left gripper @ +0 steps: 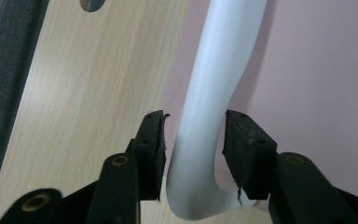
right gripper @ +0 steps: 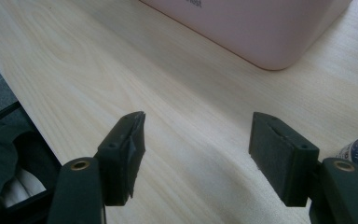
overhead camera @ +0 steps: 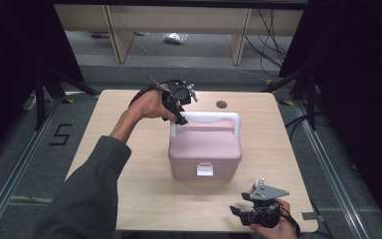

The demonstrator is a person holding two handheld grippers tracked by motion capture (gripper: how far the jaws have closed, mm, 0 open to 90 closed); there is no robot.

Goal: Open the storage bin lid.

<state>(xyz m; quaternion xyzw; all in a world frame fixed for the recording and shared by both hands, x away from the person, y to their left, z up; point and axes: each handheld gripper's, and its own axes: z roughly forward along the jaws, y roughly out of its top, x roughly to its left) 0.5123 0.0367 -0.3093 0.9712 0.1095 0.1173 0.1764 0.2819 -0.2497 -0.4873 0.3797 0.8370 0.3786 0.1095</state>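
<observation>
Pink boxes (overhead camera: 205, 149): one
White handles (overhead camera: 214, 117): one, on the box
White latches (overhead camera: 204, 170): one
Tools: two, left tool (overhead camera: 181, 115), right tool (overhead camera: 239, 213)
Surfaces (overhead camera: 129, 199): one
Cable holes (overhead camera: 221, 104): one

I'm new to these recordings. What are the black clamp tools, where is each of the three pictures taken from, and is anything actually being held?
A person works at a wooden table with a hand-held gripper in each hand. The high view looks down from above; the other two ride on the tools, looking along their black jaws. On the table stands a pink box with a white handle. The left hand-held gripper has its jaws around the handle's corner, small gaps showing, so not clamped. The right hand-held gripper hovers open near the table's front edge.
</observation>
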